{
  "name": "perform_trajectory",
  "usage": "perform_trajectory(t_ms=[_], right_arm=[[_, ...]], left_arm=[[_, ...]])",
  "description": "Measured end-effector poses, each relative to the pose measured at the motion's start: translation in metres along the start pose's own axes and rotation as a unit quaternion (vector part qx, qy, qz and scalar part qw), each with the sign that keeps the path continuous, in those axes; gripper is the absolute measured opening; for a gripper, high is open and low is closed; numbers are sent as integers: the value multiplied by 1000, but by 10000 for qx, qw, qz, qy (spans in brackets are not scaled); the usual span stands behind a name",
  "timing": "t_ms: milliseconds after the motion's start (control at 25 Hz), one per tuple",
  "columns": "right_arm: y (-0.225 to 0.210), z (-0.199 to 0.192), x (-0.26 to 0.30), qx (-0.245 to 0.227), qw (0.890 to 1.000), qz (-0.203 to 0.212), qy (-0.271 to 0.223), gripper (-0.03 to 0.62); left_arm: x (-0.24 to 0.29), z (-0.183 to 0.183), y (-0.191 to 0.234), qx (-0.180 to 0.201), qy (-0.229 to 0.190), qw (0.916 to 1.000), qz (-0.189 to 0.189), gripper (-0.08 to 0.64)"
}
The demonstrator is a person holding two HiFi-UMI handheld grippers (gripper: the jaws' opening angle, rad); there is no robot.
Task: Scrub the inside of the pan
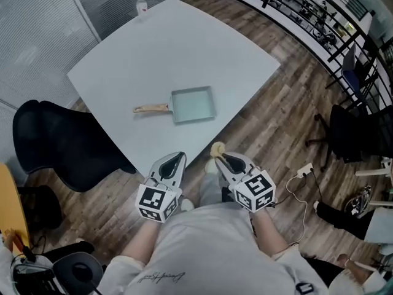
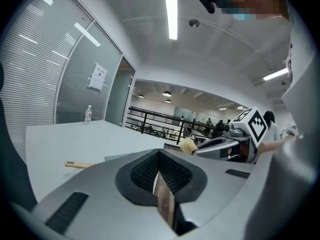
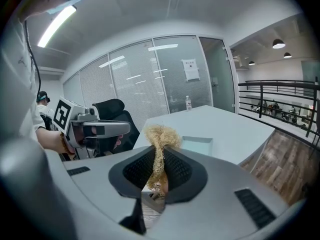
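A rectangular pale-green pan [image 1: 194,104] with a wooden handle [image 1: 150,108] rests near the front of the light table [image 1: 153,48]. It also shows in the right gripper view, pan [image 3: 196,145], and its handle [image 2: 79,164] in the left gripper view. My right gripper [image 1: 220,155] is shut on a tuft of straw-coloured scrubber [image 1: 217,149], which sticks out past the jaws, scrubber [image 3: 161,139]. My left gripper [image 1: 178,157] is shut with nothing in it. Both grippers hover in front of the table's near corner, short of the pan.
A clear water bottle [image 1: 141,6] stands at the table's far edge. A black office chair [image 1: 58,140] sits left of the table. Railings [image 1: 319,23], another chair [image 1: 362,128] and a power strip with cables [image 1: 304,174] lie on the wooden floor at right.
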State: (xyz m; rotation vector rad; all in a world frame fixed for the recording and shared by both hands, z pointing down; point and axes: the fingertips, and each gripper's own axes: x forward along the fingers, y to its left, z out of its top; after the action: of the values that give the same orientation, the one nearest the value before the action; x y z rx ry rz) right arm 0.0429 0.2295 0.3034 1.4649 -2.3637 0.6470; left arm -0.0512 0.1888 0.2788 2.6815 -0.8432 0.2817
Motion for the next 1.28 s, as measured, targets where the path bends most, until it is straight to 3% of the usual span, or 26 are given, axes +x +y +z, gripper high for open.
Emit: perform_trajectory(t_ms=[320, 720, 880, 1280], right_arm=[[-62, 33, 22, -198, 9993, 320, -45, 64], [-120, 60, 53, -366, 9963, 778, 68, 64], [-133, 70, 68, -403, 9951, 897, 121, 64], [-152, 77, 77, -383, 9935, 1067, 78, 64]], left_arm=[[58, 30, 8, 112, -81, 9998, 159, 11], [113, 50, 23, -66, -174, 9986, 497, 11], [121, 56, 36, -196, -219, 9975, 646, 11], [136, 58, 39, -101, -200, 9964, 822, 11]])
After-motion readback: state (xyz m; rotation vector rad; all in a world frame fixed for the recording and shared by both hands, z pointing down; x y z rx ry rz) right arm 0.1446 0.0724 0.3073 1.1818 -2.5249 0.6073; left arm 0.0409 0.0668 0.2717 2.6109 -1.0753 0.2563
